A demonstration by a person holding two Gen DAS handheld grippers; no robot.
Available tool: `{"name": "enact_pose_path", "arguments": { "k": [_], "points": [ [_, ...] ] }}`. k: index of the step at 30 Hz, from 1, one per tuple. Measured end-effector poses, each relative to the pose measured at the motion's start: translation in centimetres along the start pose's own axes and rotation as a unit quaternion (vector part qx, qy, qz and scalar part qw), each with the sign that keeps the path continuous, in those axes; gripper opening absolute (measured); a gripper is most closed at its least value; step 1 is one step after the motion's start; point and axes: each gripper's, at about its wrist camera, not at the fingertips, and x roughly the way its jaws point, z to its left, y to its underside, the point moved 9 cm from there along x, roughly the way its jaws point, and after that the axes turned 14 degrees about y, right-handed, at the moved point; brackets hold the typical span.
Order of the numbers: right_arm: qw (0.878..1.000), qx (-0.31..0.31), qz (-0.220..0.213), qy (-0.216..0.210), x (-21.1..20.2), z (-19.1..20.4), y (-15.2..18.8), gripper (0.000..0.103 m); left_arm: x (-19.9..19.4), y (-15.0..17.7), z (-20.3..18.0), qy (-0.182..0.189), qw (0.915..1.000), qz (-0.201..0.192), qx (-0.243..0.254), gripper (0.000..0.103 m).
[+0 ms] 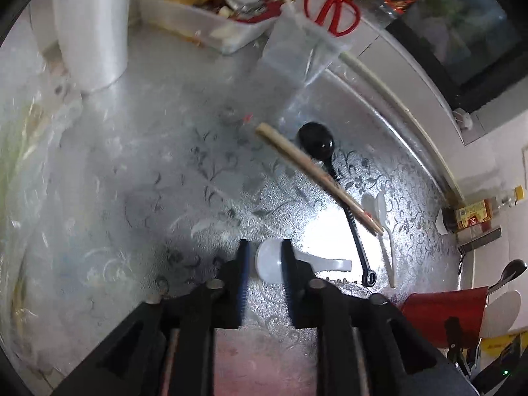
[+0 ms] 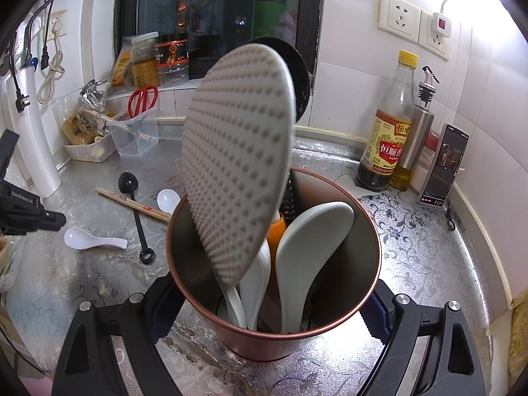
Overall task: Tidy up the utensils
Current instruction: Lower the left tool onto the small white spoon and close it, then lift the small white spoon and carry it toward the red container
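Note:
A copper-red utensil holder stands between my right gripper's fingers, which press on both its sides. It holds a dimpled white rice paddle and white spoons. The holder also shows in the left wrist view. My left gripper is open above the counter, its fingers on either side of the bowl of a white soup spoon, also in the right wrist view. A pair of wooden chopsticks, a black ladle-spoon and another white spoon lie on the counter.
The counter is covered with silver floral film. A white roll, a cluttered plastic tray, red scissors and a clear bag stand at the back. A vinegar bottle, an oil bottle and a phone stand by the wall.

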Motion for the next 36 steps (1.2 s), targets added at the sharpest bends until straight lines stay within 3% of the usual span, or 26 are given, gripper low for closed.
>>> {"name": "enact_pose_path", "arguments": {
  "k": [5,13,18,23,28,36],
  "points": [
    [1.0,0.0,0.0,0.0,0.0,0.0,0.0,0.092,1.1,0.8,0.1,0.019,0.9995,0.018,-0.019,0.026],
    [1.0,0.0,0.001,-0.001,0.1,0.1,0.1,0.092,3.1,0.9,0.1,0.019,0.9991,0.027,-0.025,0.026],
    [1.0,-0.001,0.003,-0.001,0.2,0.0,0.2,0.092,4.1,0.6,0.1,0.013,0.9995,0.025,-0.013,0.01],
    [1.0,-0.003,0.003,0.0,0.4,0.1,0.2,0.092,4.8,-0.8,-0.3,0.017,0.9998,0.003,-0.002,0.009],
    [1.0,-0.004,0.004,0.0,0.4,0.1,0.1,0.092,5.0,-1.5,-1.4,0.015,0.9994,-0.009,0.028,0.007],
    [1.0,-0.004,0.004,0.001,0.5,0.2,0.1,0.092,1.3,-2.6,-6.0,0.024,0.9918,-0.052,0.114,0.007]
  ]
}}
